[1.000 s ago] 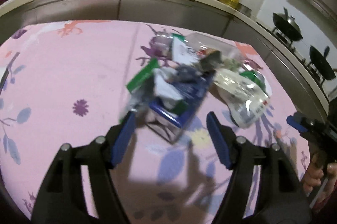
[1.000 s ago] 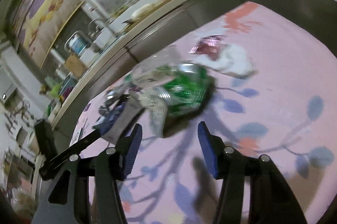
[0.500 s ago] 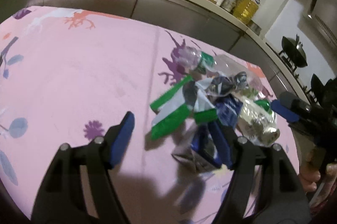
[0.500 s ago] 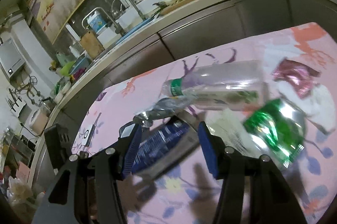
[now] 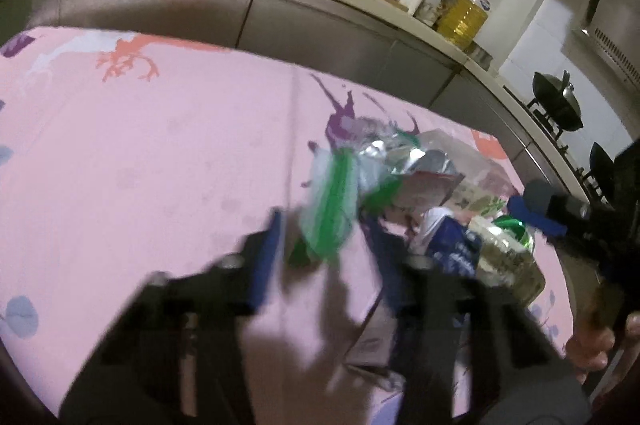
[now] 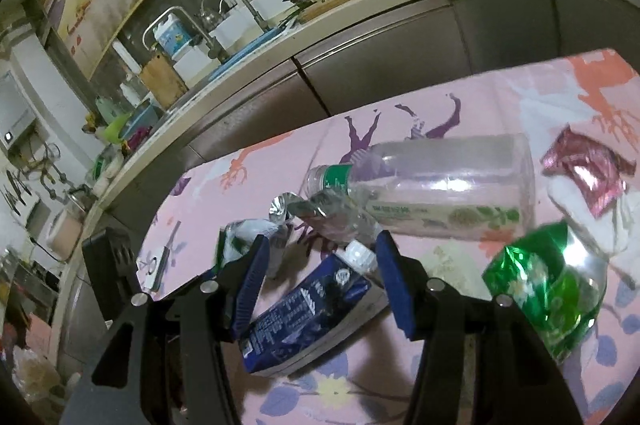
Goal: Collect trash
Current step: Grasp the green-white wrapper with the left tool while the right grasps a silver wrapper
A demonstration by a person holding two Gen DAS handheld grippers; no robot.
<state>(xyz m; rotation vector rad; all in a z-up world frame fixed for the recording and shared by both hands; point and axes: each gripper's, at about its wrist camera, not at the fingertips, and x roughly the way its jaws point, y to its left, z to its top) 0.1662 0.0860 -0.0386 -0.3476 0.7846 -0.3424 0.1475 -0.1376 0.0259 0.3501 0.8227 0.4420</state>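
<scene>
- Right gripper [image 6: 320, 289]: its blue fingers stand wide, with the dark blue carton [image 6: 310, 313] lying flat between them on the pink desk [image 6: 472, 93]. No pad presses the carton, so I judge it framed but not yet grasped.
- Left gripper [image 5: 324, 257]: badly blurred, fingers apart at a middling width, with a green-and-white wrapper [image 5: 330, 209] between the tips. Whether the pads touch it, I cannot tell.
- At 3 o'clock of the right gripper lies a crumpled green foil bag [image 6: 548, 289], near but apart from the carton.
- At 12 o'clock, just past the carton's white cap, lie a silver foil scrap [image 6: 296, 207] and a clear plastic bottle [image 6: 432, 193] on its side, mouth toward 9 o'clock.
- Farther off at 2 o'clock, a pink foil packet [image 6: 588, 173] rests on white paper [image 6: 592, 217].
- Progress, as a judgement: the trash sits bunched in one loose heap on the desk, which looks like gathering underway. No bin or bag shows in either view, so nothing appears disposed of; every piece is left to lift and remove.
</scene>
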